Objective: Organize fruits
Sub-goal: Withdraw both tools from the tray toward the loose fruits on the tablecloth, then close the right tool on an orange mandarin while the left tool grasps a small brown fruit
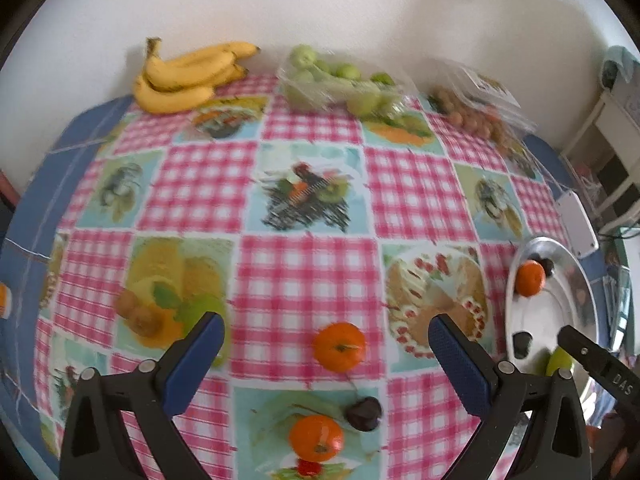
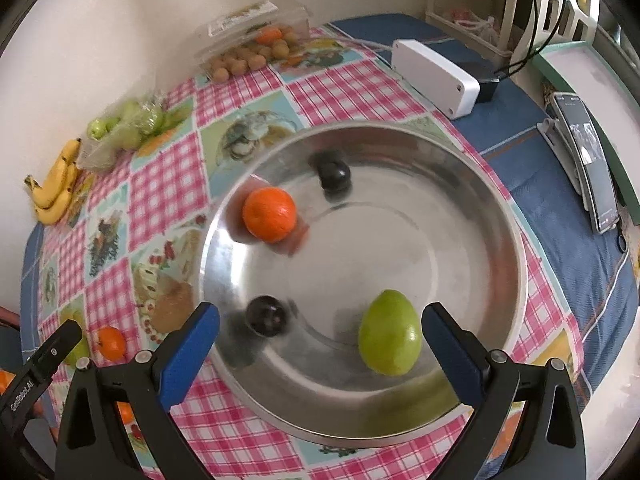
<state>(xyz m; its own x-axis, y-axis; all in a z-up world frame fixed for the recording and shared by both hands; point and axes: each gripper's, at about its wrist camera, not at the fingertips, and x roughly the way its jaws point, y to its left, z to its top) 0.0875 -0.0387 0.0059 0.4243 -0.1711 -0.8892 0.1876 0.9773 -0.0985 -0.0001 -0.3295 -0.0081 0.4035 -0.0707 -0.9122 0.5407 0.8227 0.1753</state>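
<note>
Left wrist view: the left gripper is seen with jaws spread wide and nothing between the pads, above an orange lying on the checked tablecloth. A second orange and a dark cherry lie nearer the camera; bananas and a clear box of green fruit stand by the wall. Only the edge of the metal bowl is shown here, at far right.

Right wrist view: the bowl's interior is shown in full, holding an orange, two dark cherries and a green fruit. The right gripper is held wide open over it, gripping nothing; the green fruit lies just inside its right pad, apart from it. A white box and a phone are visible only in this view.

Both views are blurred; the small brown fruits in the far box cannot be identified.
</note>
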